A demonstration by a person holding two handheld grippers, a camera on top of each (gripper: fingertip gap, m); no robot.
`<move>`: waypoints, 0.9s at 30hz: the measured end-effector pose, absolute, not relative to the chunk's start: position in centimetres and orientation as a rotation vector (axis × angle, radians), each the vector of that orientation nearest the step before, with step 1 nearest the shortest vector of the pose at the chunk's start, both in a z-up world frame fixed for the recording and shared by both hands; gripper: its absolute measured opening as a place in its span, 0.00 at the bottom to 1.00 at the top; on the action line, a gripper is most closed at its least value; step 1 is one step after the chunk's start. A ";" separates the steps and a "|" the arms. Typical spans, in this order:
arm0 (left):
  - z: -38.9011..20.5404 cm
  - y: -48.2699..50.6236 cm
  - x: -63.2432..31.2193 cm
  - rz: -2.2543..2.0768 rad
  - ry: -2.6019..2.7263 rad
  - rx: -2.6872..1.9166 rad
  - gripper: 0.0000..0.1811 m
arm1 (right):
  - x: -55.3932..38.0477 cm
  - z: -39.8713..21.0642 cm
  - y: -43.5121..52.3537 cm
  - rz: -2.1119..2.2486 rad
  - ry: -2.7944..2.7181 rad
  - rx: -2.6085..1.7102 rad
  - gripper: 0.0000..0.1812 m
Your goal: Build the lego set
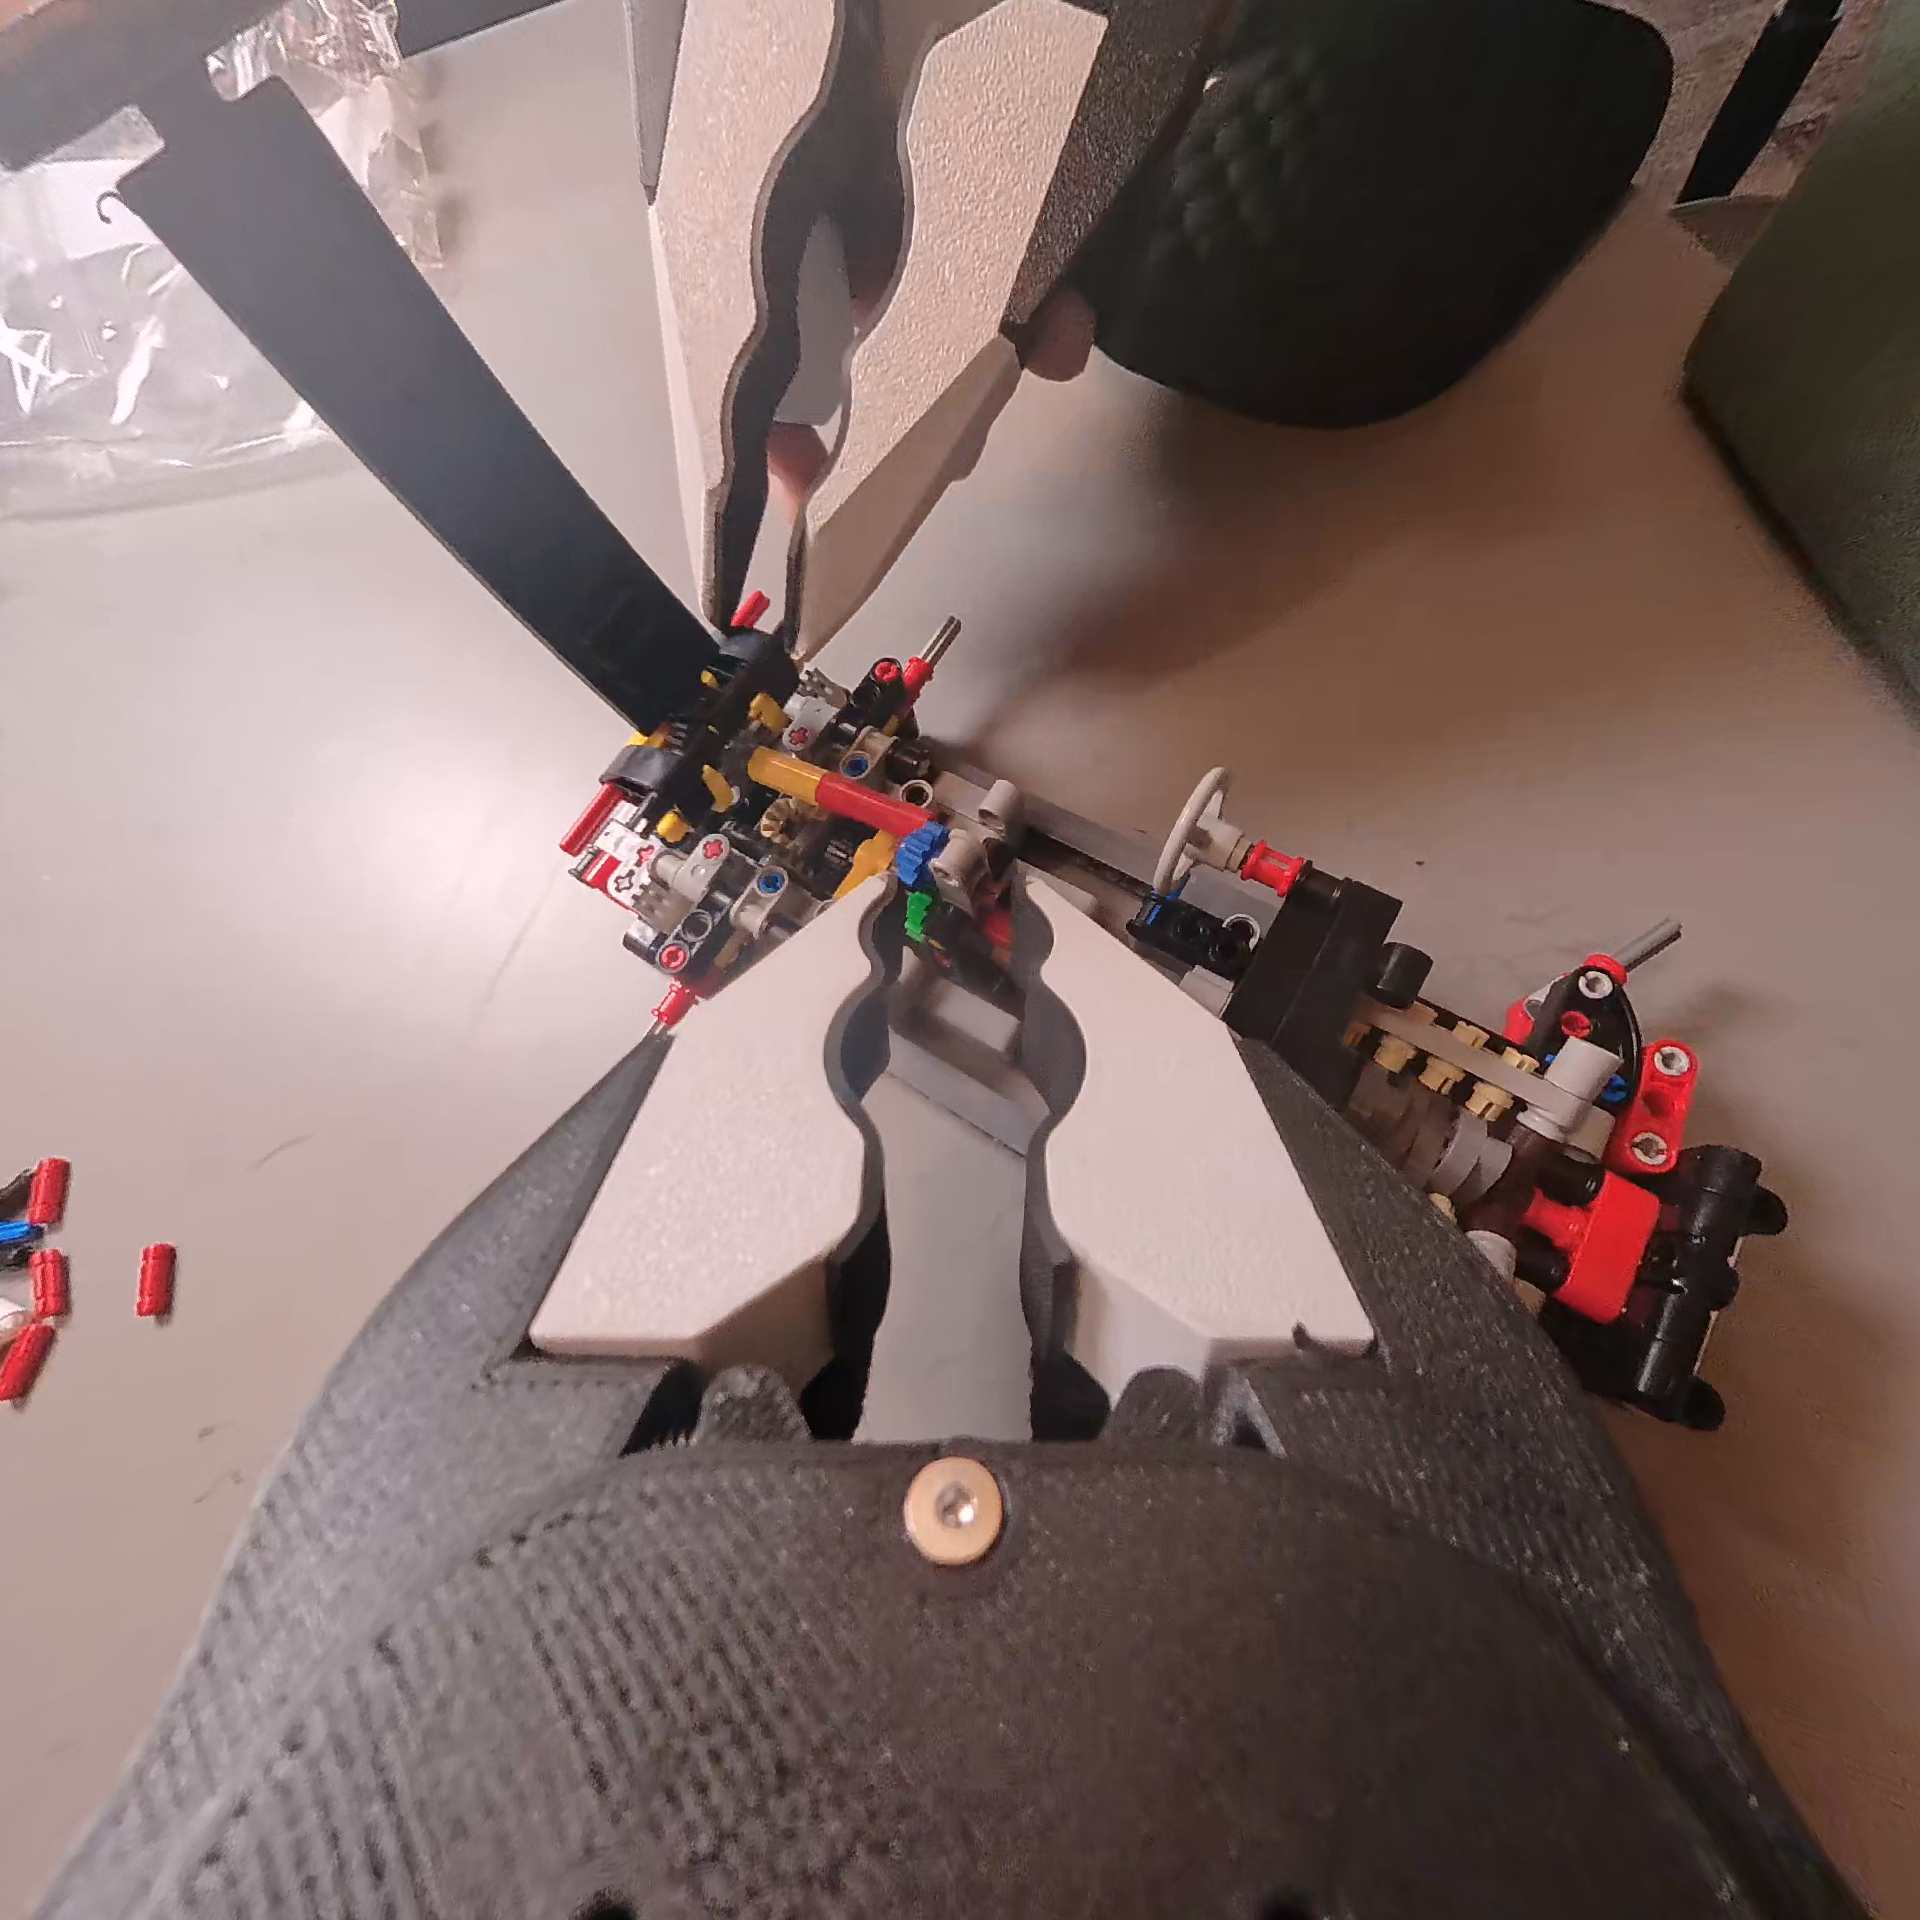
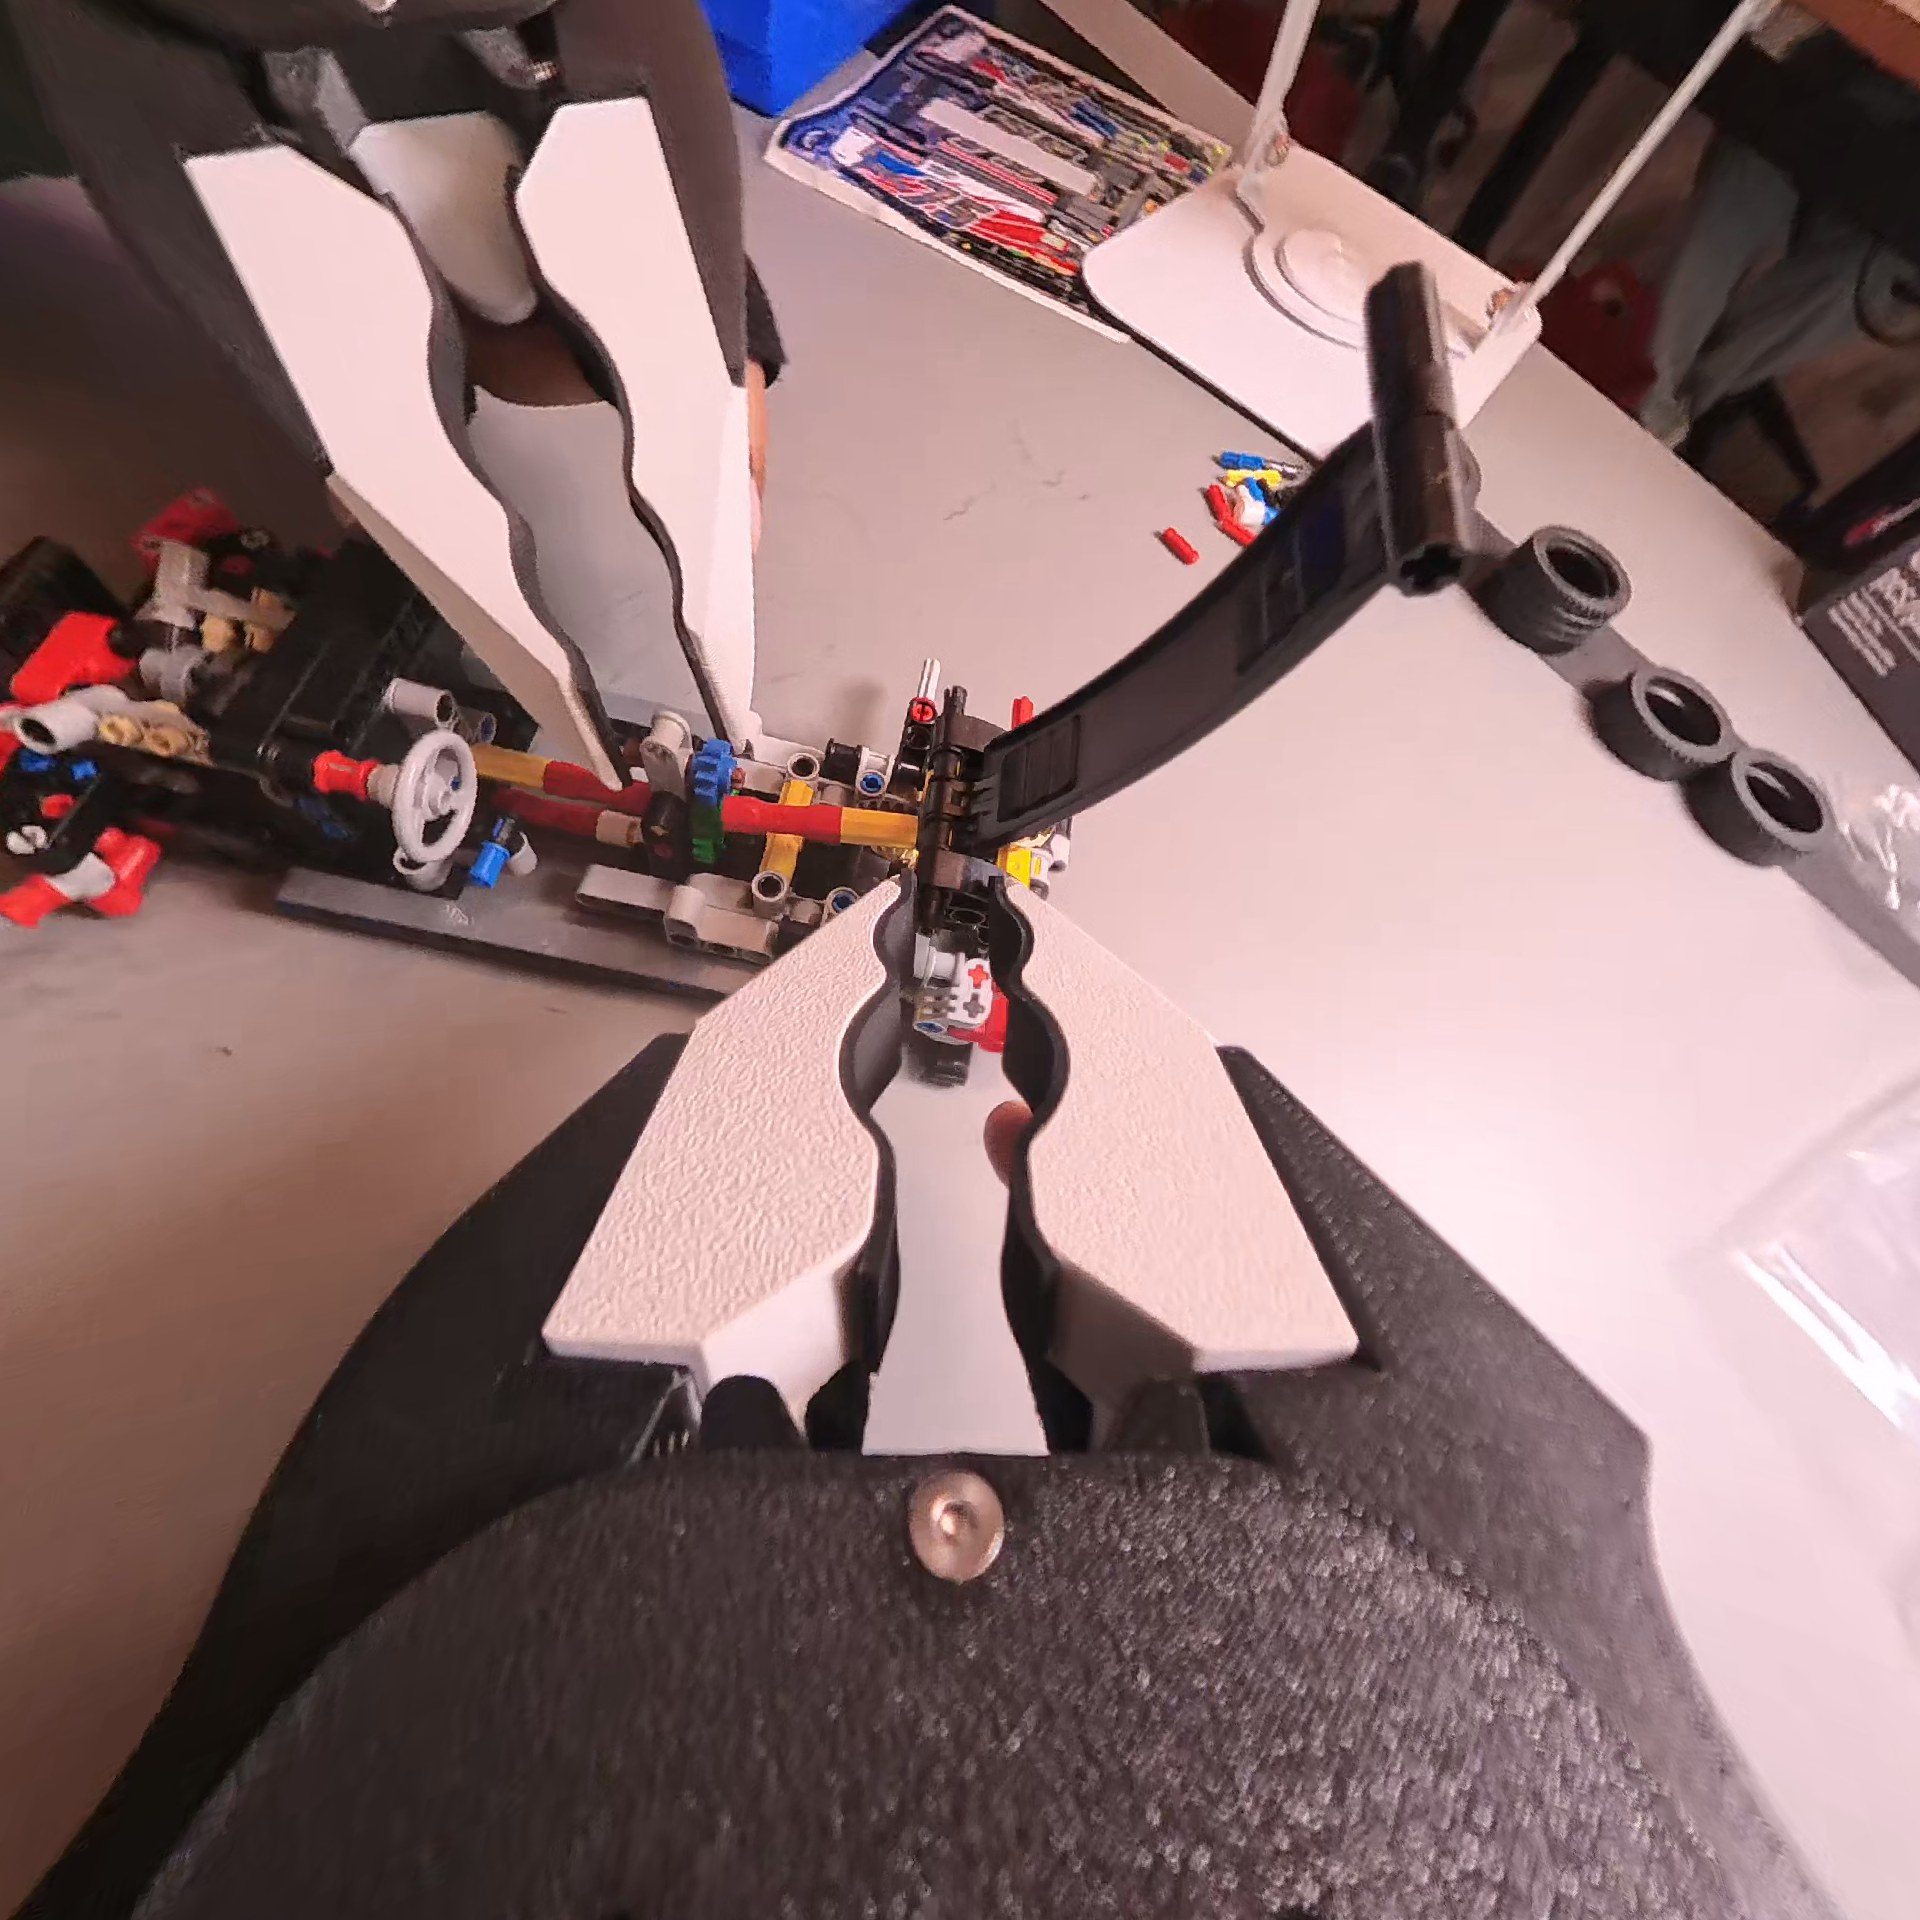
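bags (image 1: pixel 114 343) clear plastic, far left, contents unclear | chassis (image 1: pixel 1039 883) on table (image 1: pixel 312 935), studded multicolour beams | left gripper (image 1: pixel 951 894) jaws clamped on chassis middle | right gripper (image 2: pixel 951 904) jaws pinch chassis front end at black panel (image 2: pixel 1195 665), long, smooth, angled up | tires (image 2: pixel 1673 717) ribbed rubber, far right

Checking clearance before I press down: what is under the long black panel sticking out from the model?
Under the long black panel is bare table, which it overhangs. Its hinged end sits on the model; the right tongs cover the joint below.
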State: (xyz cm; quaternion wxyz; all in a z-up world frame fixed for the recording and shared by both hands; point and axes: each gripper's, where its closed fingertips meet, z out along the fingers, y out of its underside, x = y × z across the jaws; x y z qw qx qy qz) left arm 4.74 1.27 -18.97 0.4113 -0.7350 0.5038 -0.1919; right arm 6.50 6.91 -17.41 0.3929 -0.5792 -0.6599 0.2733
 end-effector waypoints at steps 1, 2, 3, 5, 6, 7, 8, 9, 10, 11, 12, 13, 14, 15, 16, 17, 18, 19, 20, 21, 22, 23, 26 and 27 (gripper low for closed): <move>-19.0 1.2 4.7 -0.480 1.267 -1.848 0.10 | 6.5 -17.4 6.9 0.701 -1.650 -1.505 0.06; -19.0 1.2 4.7 -0.479 1.267 -1.847 0.10 | 6.5 -17.4 6.9 0.715 -1.626 -1.541 0.06; -18.9 1.1 4.7 -0.478 1.267 -1.847 0.10 | 6.5 -17.4 6.8 0.723 -1.612 -1.561 0.05; -18.9 1.1 4.6 -0.478 1.271 -1.847 0.09 | 6.4 -17.3 6.8 0.706 -1.612 -1.550 0.05; -18.9 1.0 4.6 -0.480 1.276 -1.847 0.09 | 6.4 -17.2 6.7 0.692 -1.627 -1.514 0.04; -18.8 0.9 4.5 -0.482 1.284 -1.848 0.09 | 6.5 -17.1 6.7 0.672 -1.644 -1.477 0.04; -18.7 0.8 4.5 -0.484 1.291 -1.848 0.10 | 6.6 -16.9 6.7 0.660 -1.667 -1.440 0.05; -18.6 0.9 4.4 -0.484 1.293 -1.846 0.10 | 6.7 -16.7 6.4 0.664 -1.697 -1.396 0.07; -18.4 0.9 4.4 -0.485 1.295 -1.842 0.12 | 6.8 -16.5 6.3 0.662 -1.725 -1.363 0.08; -18.3 1.0 4.5 -0.493 1.298 -1.835 0.14 | 6.9 -16.6 6.3 0.650 -1.763 -1.343 0.10; -18.2 1.0 4.7 -0.503 1.308 -1.829 0.16 | 7.0 -16.7 6.3 0.634 -1.804 -1.321 0.12; -18.2 1.0 4.9 -0.508 1.321 -1.825 0.17 | 7.0 -16.9 6.6 0.607 -1.828 -1.296 0.12; -18.3 1.1 5.1 -0.501 1.337 -1.826 0.19 | 7.0 -17.1 6.9 0.571 -1.844 -1.278 0.12; -18.5 1.2 5.2 -0.492 1.354 -1.831 0.19 | 7.0 -17.5 7.1 0.547 -1.868 -1.263 0.12; -18.8 1.2 5.2 -0.486 1.369 -1.836 0.19 | 7.0 -17.7 7.1 0.541 -1.885 -1.257 0.12; -18.9 1.1 5.3 -0.484 1.384 -1.840 0.18 | 6.9 -17.9 7.0 0.548 -1.888 -1.263 0.11; -19.0 1.0 5.3 -0.486 1.394 -1.840 0.16 | 6.8 -18.0 7.0 0.560 -1.882 -1.274 0.10; -19.0 0.9 5.2 -0.488 1.398 -1.838 0.16 | 6.7 -17.9 7.0 0.571 -1.865 -1.281 0.09; -18.9 0.8 5.1 -0.494 1.401 -1.837 0.15 | 6.7 -17.9 7.0 0.588 -1.856 -1.288 0.09; -18.8 0.7 5.1 -0.501 1.404 -1.838 0.15 | 6.7 -17.8 6.9 0.603 -1.845 -1.301 0.07; -18.8 0.7 5.0 -0.503 1.407 -1.840 0.14 | 6.7 -17.9 6.8 0.617 -1.839 -1.316 0.03; -18.8 0.6 4.9 -0.506 1.412 -1.843 0.14 | 6.8 -18.0 6.7 0.624 -1.829 -1.329 0.02; -18.7 0.2 4.8 -0.532 1.436 -1.849 0.14 | 6.8 -18.1 6.3 0.633 -1.820 -1.331 0.02; -18.7 0.2 4.8 -0.534 1.442 -1.849 0.13 | 6.8 -18.1 6.2 0.641 -1.811 -1.339 0.02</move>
